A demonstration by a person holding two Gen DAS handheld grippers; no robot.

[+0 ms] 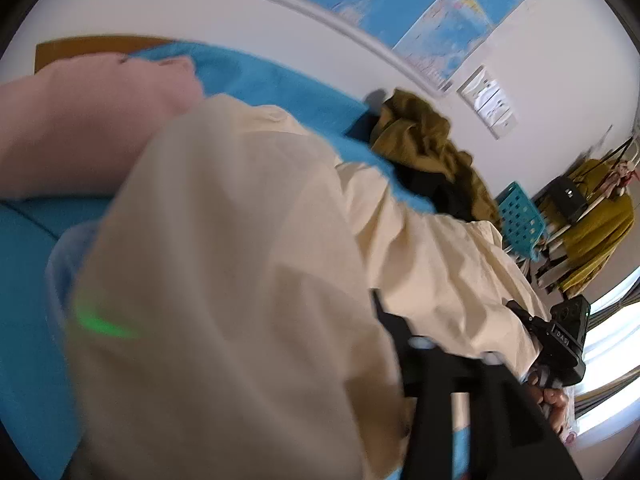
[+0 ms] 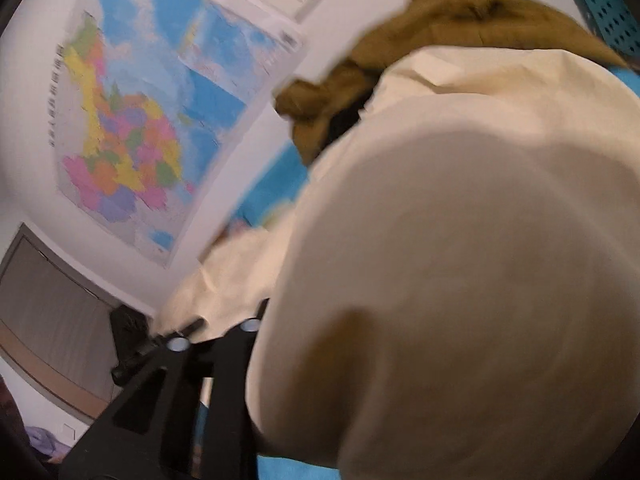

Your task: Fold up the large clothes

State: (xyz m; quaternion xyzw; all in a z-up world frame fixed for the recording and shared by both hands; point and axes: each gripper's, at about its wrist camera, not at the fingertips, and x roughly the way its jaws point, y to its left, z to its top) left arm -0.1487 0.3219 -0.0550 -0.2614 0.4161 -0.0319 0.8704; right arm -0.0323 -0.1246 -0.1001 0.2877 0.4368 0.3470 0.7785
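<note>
Across most of both frames hangs the cream garment (image 1: 248,240), lifted over the blue surface (image 1: 28,320) & draped over each lens. Left gripper (image 1: 404,344), lower right of its frame, buried in cloth; can't tell jaw gap. Right gripper (image 2: 224,320), lower left of its frame, likewise hidden, can't tell. Olive clothes pile (image 1: 424,140) sits behind, near the wall map (image 2: 132,120). Pink cloth (image 1: 88,112) upper left.

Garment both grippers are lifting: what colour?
Plain cream, no pattern; the cream garment shows best in the left wrist view, against the blue bed cover.
</note>
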